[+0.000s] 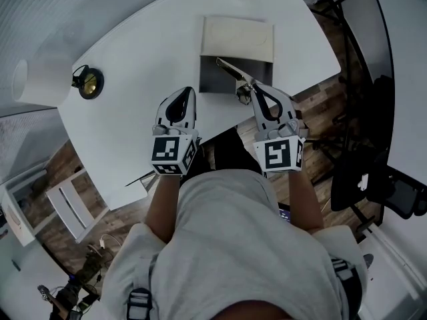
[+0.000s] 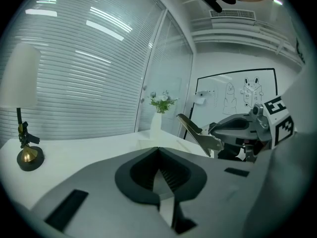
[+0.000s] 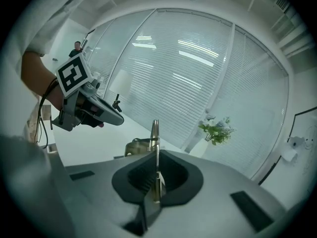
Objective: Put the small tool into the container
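Toward the right end of the table [image 1: 127, 132], a little in from its near edge, the container [image 1: 212, 80] is set: a grey box with a pale panel behind it. The small tool [image 1: 233, 72], a flat metal piece, is clamped between the closed jaws of the right gripper [image 1: 256, 89] and is pointed at the container's near right corner. Beside it, over the near edge, the left gripper [image 1: 181, 99] is held with its jaws pressed together and empty. A brass lamp [image 1: 88, 82] is seen at the left edge.
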Demonstrator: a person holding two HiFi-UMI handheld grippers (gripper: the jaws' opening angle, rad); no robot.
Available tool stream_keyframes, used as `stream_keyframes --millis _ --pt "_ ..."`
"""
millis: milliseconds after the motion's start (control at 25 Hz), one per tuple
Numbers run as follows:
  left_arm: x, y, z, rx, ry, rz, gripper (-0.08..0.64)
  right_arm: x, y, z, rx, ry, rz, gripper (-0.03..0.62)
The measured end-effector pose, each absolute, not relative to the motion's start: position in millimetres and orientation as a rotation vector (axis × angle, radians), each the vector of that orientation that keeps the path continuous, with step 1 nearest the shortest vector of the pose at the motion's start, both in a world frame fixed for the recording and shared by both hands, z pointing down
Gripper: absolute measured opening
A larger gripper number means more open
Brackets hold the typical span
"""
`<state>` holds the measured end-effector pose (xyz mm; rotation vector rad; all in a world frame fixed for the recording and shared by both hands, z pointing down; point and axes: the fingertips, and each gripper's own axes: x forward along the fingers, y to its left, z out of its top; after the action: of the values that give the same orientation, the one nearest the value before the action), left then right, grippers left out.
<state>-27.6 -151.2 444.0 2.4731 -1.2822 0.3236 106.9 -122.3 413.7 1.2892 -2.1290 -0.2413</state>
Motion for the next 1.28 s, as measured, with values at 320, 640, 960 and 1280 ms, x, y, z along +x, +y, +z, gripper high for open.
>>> stream_keyframes --millis 320,640,960,1280 --pt "-28.9 -153.9 458.0 2.444 -1.287 0.358 0.023 103.5 -127.9 431.7 1.232 -2.111 -0.230 0.026" --pt "-28.2 -156.9 463.0 2.431 -1.294 0.368 0.023 104.7 -134.7 438.1 1.220 -2.131 -0.201 0.026" --pt "-27.5 -164.6 468.7 2.422 -1.283 0.376 0.023 101.4 -146.4 446.7 1.185 -2.111 -0.198 0.026" --pt "-28.1 -169.6 489.4 2.379 -1.277 0.404 0.023 97.7 -153.5 479.2 1.039 -2.015 -0.267 0.028"
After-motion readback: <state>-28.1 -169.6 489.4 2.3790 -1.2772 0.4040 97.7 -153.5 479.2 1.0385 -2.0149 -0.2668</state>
